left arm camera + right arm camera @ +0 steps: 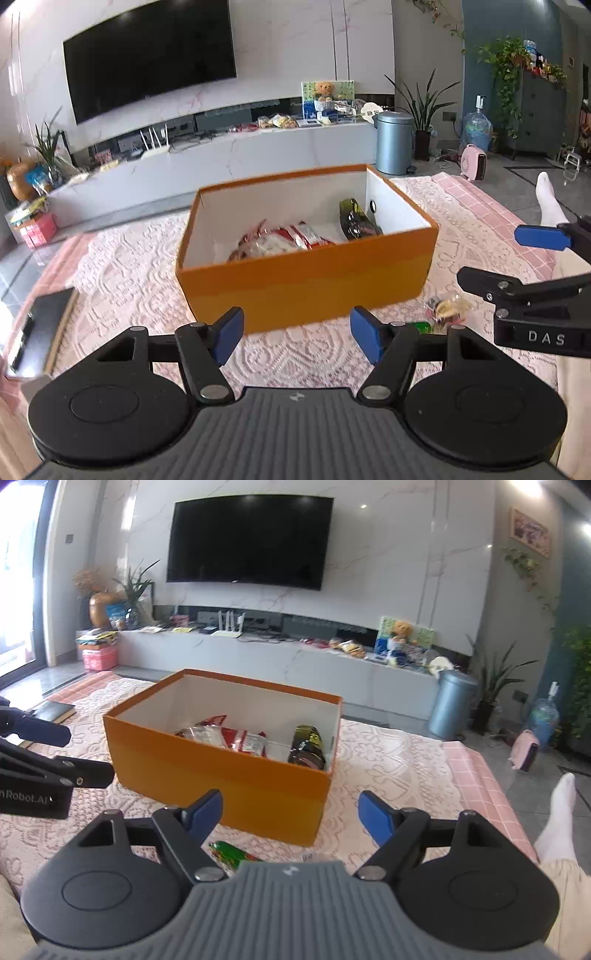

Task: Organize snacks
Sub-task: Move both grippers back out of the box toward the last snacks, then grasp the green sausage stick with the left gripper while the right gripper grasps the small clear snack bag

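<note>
The only clear lettering sits on the grippers themselves: "DAS" in white on the black body of the right gripper at the right edge of the left wrist view, and "n Robot.AI", cut off at the frame edge, on the body of the left gripper at the left edge of the right wrist view; print on the snack packets is too small and blurred to read. The orange box stands open in the middle of both frames on a pale lace cloth; inside it, red and white packets lie left of centre and a dark, glossy packet leans against the right end wall, just beside a round hole in that wall. In its own view the left gripper's blue pads stand wide apart with nothing between them, low in the frame before the box's near wall; the right gripper's blue pads are likewise spread wide and hold nothing. A green wrapped snack lies on the cloth at lower centre of the right wrist view, near the box's front corner; in the left wrist view a clear wrapped sweet lies at lower right, close to the box. Bare cloth shows left of the box as far as a dark book at the lower left; a white-socked foot reaches in at the right edge.
</note>
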